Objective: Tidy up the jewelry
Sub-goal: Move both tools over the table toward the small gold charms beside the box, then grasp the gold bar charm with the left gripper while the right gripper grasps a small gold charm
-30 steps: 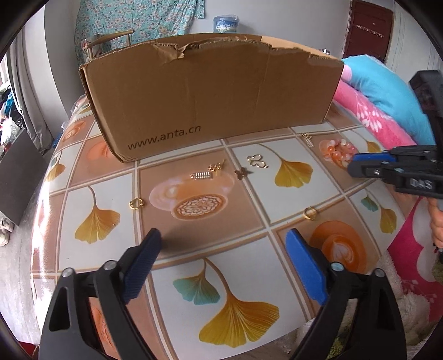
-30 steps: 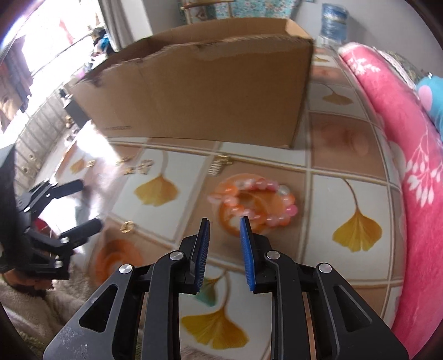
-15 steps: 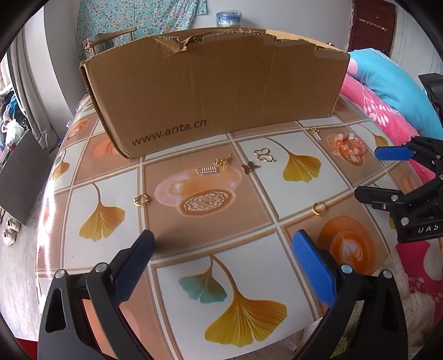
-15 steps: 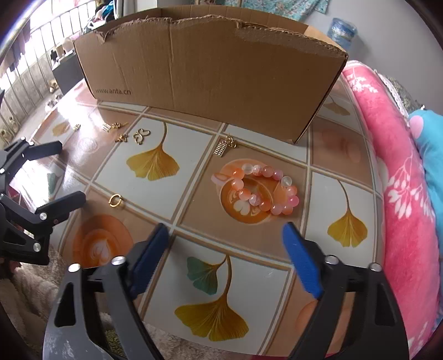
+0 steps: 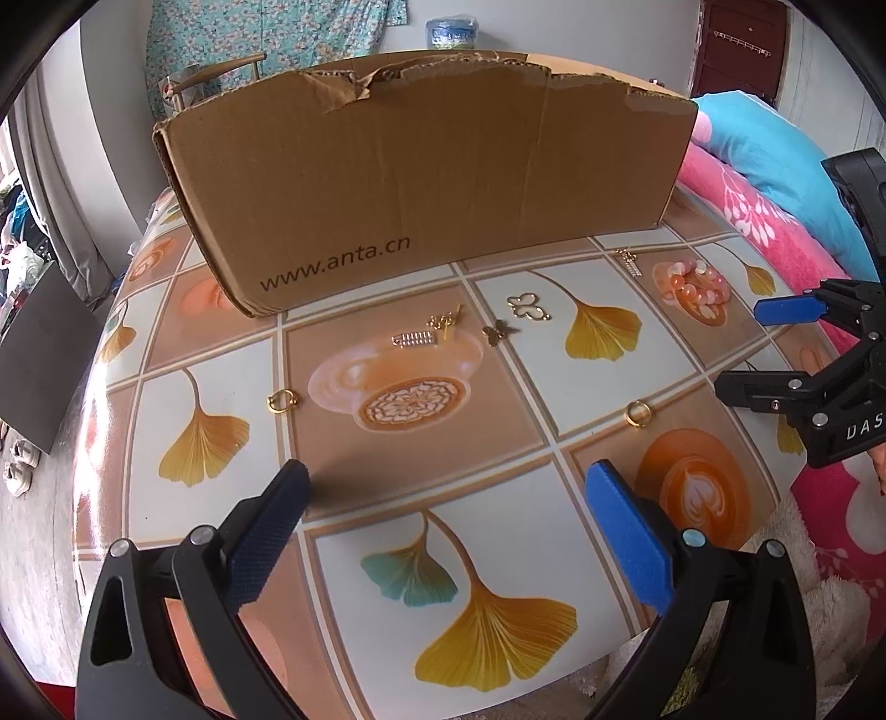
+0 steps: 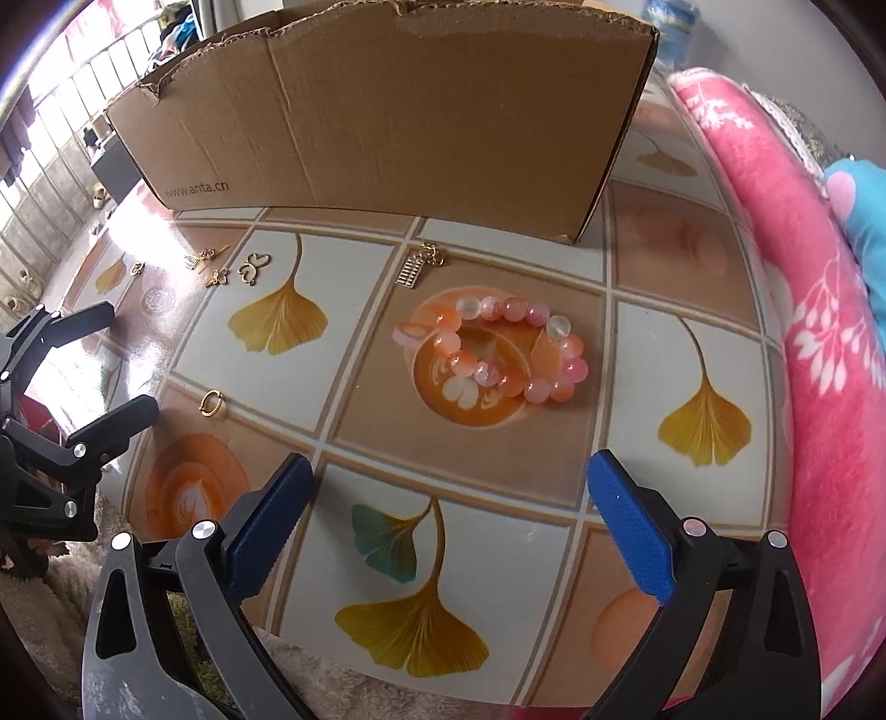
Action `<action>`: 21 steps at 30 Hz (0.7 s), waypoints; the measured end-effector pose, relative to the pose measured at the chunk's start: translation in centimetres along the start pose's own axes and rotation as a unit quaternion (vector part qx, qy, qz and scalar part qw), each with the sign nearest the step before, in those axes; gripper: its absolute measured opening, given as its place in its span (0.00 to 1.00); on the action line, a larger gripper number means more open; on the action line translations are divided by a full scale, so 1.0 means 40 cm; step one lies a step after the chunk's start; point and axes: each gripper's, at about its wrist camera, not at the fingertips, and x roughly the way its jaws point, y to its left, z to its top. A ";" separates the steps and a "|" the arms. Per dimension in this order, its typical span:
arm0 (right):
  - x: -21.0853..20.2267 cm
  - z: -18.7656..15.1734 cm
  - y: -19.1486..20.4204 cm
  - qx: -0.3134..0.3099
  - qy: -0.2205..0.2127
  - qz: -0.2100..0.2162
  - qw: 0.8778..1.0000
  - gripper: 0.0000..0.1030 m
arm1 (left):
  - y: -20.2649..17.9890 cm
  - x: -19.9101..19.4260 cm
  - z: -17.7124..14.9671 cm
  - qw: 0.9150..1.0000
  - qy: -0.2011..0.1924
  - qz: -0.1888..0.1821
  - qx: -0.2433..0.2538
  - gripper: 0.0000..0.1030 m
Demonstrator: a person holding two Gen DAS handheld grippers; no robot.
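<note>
Right gripper (image 6: 448, 498), jaws just spread wide and empty, hangs over the pink bead bracelet (image 6: 498, 354) lying on the patterned table (image 6: 487, 559); left gripper (image 5: 443, 498) also gapes empty

Grey wall (image 5: 554, 22), perhaps daylit.
</note>
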 end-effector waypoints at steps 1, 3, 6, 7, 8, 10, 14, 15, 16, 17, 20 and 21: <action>0.002 -0.001 0.000 0.000 -0.001 0.001 1.000 0.92 | 0.000 0.000 0.000 1.000 0.000 0.000 -0.001 0.95; 0.002 -0.007 -0.002 -0.006 -0.005 0.003 1.000 0.92 | 0.000 0.001 0.000 1.000 -0.001 -0.001 0.000 0.95; -0.011 -0.014 0.000 -0.018 -0.006 0.003 1.000 0.92 | 0.000 0.002 0.001 1.000 -0.001 -0.003 0.003 0.95; -0.020 -0.013 0.001 -0.017 -0.013 0.002 1.000 0.92 | 0.000 0.002 0.001 1.000 -0.002 -0.004 0.006 0.95; -0.030 -0.015 0.004 -0.018 -0.022 0.003 1.000 0.92 | 0.001 0.002 0.000 1.000 -0.004 -0.007 0.009 0.95; -0.065 -0.011 0.027 -0.030 -0.052 0.012 0.998 0.92 | 0.003 0.001 -0.002 1.000 -0.007 -0.010 0.013 0.95; -0.105 0.005 0.065 -0.047 -0.096 0.032 0.994 0.92 | 0.014 -0.002 -0.005 1.000 -0.014 -0.011 0.011 0.95; -0.107 0.012 0.072 -0.046 -0.103 0.037 0.993 0.92 | 0.020 -0.004 -0.005 1.000 -0.018 -0.011 0.009 0.95; -0.107 0.020 0.078 -0.044 -0.109 0.046 0.992 0.91 | 0.026 -0.006 -0.005 1.000 -0.022 -0.013 0.006 0.95; -0.105 0.027 0.083 -0.041 -0.112 0.056 0.991 0.90 | 0.030 -0.009 -0.003 1.000 -0.026 -0.013 0.003 0.95; -0.094 0.052 0.091 -0.029 -0.119 0.084 0.989 0.83 | 0.043 -0.026 0.006 0.999 -0.047 -0.012 0.002 0.94; -0.088 0.054 0.098 -0.026 -0.118 0.092 0.988 0.80 | 0.045 -0.030 0.012 0.998 -0.055 -0.009 0.005 0.90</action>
